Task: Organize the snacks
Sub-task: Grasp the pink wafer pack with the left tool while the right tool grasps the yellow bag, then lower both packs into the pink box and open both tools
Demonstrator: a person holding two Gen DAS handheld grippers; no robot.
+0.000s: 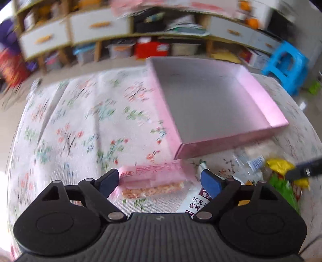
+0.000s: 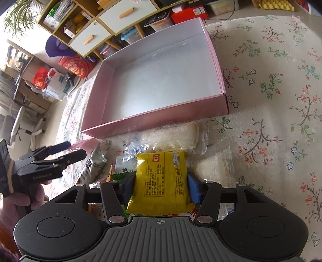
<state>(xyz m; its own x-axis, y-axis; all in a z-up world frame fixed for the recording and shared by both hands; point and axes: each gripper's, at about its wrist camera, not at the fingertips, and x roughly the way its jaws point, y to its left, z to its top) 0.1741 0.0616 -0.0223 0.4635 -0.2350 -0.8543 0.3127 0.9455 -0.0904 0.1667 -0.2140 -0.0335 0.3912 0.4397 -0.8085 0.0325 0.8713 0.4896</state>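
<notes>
Left gripper (image 1: 159, 179): jaws wide, straddling pink snack packet (image 1: 155, 177) lying crosswise on table, just short of box corner | Right gripper (image 2: 161, 188): jaws clamped on yellow snack packet (image 2: 161, 181), long axis pointing toward box, nearer arm | Pink box (image 2: 153, 123): directly ahead, holding nothing.

Both cameras sit low behind their own fingers, looking forward and down over the flowered cloth (image 2: 271, 84). The left view, blurred, faces the pink box (image 1: 211, 104) from its near left corner; the right view faces the box's long side, close. Both share the box and, probably, the shelves (image 2: 112, 18) behind.
</notes>
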